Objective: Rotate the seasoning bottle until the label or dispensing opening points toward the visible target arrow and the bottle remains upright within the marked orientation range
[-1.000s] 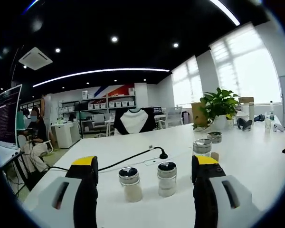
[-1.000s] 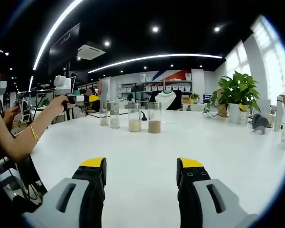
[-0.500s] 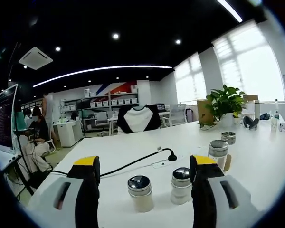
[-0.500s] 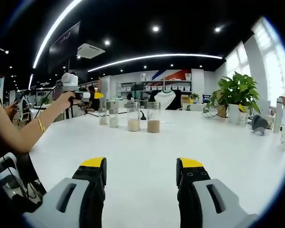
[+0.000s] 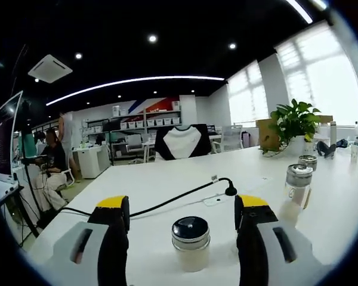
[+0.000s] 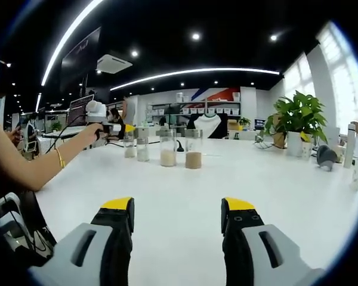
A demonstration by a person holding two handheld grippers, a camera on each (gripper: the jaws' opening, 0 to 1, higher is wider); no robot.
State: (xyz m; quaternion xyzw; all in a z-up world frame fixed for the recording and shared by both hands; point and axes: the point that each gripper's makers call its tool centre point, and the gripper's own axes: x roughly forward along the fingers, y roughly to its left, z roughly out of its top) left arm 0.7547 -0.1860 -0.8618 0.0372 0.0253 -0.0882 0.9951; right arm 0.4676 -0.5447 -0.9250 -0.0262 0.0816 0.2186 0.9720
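The small clear glass seasoning bottle with a shiny metal cap and pale powder inside [image 5: 191, 243] stands upright on the white bench [image 5: 167, 185], directly between the two yellow-tipped jaws of the left tongs [image 5: 182, 210]. The jaws stand wide apart, either side of the bottle and not touching it, holding nothing; that framing looks like a line-up for a grasp so the bottle can be turned. I can make out no target arrow or label. Beyond the right jaw stand two more capped jars [image 5: 298, 183], and a black cable [image 5: 179, 195] crosses the bench ahead of the jaws. The right tongs [image 6: 176, 210] hover low over bare bench, jaws spread and empty, apparently waiting; far ahead of them stands a row of jars [image 6: 164, 149], with the left tongs reaching in beside it.
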